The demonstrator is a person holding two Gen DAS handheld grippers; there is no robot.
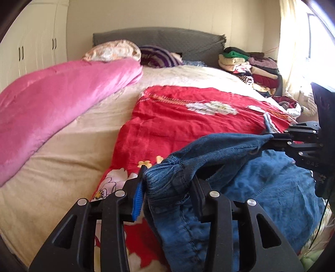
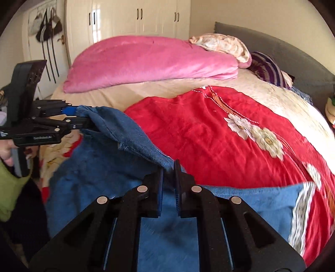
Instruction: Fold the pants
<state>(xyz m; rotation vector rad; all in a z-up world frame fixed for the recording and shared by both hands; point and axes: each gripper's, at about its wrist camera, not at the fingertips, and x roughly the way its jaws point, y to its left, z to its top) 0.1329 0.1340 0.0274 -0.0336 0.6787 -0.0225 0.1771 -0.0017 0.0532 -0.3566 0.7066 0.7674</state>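
Blue denim pants (image 1: 240, 184) lie bunched at the near edge of the bed on a red flowered blanket (image 1: 188, 121). My left gripper (image 1: 167, 188) is shut on a thick fold of the denim and holds it raised. My right gripper (image 2: 168, 180) is shut on another edge of the pants (image 2: 129, 134). The cloth stretches between the two grippers. The right gripper shows at the right of the left wrist view (image 1: 272, 140). The left gripper shows at the left of the right wrist view (image 2: 81, 117), held by a hand in a green sleeve.
A pink blanket (image 1: 52, 100) lies rolled along the bed's left side. Pillows (image 1: 113, 50) rest against the grey headboard (image 1: 159, 37). A pile of folded clothes (image 1: 251, 67) sits at the far right by the window. White wardrobes (image 2: 136, 18) and hanging bags (image 2: 46, 23) line the wall.
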